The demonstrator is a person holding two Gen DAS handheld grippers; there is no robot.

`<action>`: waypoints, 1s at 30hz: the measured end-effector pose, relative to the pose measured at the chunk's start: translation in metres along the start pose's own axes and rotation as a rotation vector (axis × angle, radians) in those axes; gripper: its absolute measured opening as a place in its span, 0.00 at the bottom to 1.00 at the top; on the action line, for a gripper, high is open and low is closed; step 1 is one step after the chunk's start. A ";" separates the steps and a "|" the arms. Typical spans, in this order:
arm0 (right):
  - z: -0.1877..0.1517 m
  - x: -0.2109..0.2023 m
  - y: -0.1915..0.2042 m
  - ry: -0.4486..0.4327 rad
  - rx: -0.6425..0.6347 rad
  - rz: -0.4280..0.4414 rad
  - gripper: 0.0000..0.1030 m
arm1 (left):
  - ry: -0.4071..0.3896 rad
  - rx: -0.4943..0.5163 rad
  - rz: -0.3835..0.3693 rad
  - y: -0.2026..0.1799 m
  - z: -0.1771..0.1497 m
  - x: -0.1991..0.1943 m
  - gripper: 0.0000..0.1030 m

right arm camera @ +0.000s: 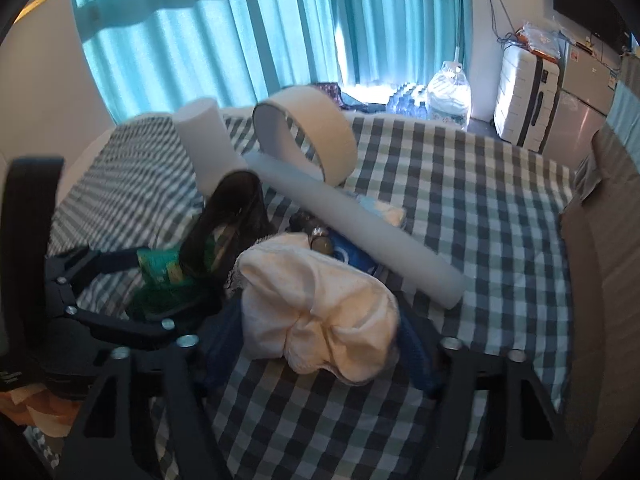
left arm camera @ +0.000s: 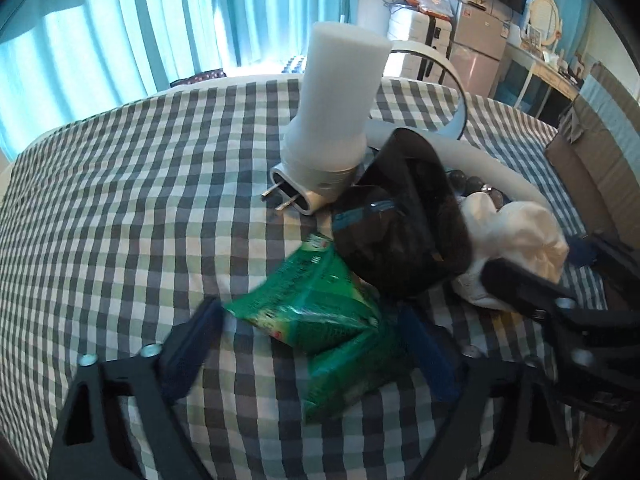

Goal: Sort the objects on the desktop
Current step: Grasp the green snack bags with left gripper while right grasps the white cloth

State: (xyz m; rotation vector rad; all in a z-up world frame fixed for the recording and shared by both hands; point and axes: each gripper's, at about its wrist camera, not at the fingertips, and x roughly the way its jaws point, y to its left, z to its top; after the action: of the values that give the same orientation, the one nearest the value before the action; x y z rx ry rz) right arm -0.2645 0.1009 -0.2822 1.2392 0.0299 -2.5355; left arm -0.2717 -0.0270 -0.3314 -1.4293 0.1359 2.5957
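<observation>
Nearest the left wrist camera, the left gripper point(left arm camera: 308, 344) straddles a green snack packet point(left arm camera: 320, 320) lying on the checked cloth point(left arm camera: 120, 200). Its jaws stand fairly wide; one dark finger point(left arm camera: 192, 344) sits just left of the packet and the other at its right edge, and whether the pads press on the packet I cannot tell.

Nearest the right wrist camera, the right gripper point(right arm camera: 316, 344) has a crumpled cream cloth point(right arm camera: 320, 312) between its blue-padded fingers point(right arm camera: 416, 360). The jaws are at a middling width, close against both sides of the cloth; a firm grip cannot be confirmed.

Just beyond the packet, a black curved object point(left arm camera: 400, 216) rests on its far edge, and the cream cloth lies to its right, touching it. Behind the cream cloth sit a few dark round beads point(right arm camera: 320, 240) and a blue item point(right arm camera: 356, 258), partly hidden.

Farther back, a white plug-in device point(left arm camera: 332, 120) leans on the cloth with its two metal prongs point(left arm camera: 280, 198) pointing left. A long pale tube point(right arm camera: 352, 232) lies diagonally across the pile, and a beige band loop point(right arm camera: 312, 132) stands on edge at its far end.

Beyond the bed hang teal curtains point(right arm camera: 200, 32); a white suitcase point(right arm camera: 524, 100) stands far right.
</observation>
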 end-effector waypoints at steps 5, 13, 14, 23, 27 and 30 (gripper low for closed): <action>-0.005 -0.002 0.006 0.009 -0.018 -0.007 0.34 | -0.009 0.004 0.019 0.004 0.001 -0.007 0.45; -0.001 -0.021 0.008 -0.026 -0.016 -0.005 0.20 | -0.074 -0.019 0.074 0.017 0.003 -0.038 0.40; 0.001 -0.025 0.011 -0.037 -0.027 -0.007 0.20 | -0.088 -0.019 0.080 0.017 0.004 -0.042 0.40; 0.011 -0.057 0.028 -0.103 -0.048 0.009 0.18 | -0.192 -0.050 0.118 0.032 0.013 -0.093 0.40; 0.015 -0.076 0.035 -0.141 -0.065 0.010 0.18 | -0.243 -0.071 0.116 0.034 0.019 -0.115 0.40; 0.019 -0.086 0.035 -0.158 -0.062 0.026 0.16 | -0.280 -0.079 0.120 0.035 0.024 -0.130 0.40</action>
State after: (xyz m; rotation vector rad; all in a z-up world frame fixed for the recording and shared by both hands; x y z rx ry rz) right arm -0.2197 0.0880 -0.2000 1.0074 0.0558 -2.5813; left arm -0.2308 -0.0719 -0.2085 -1.0947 0.0837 2.8969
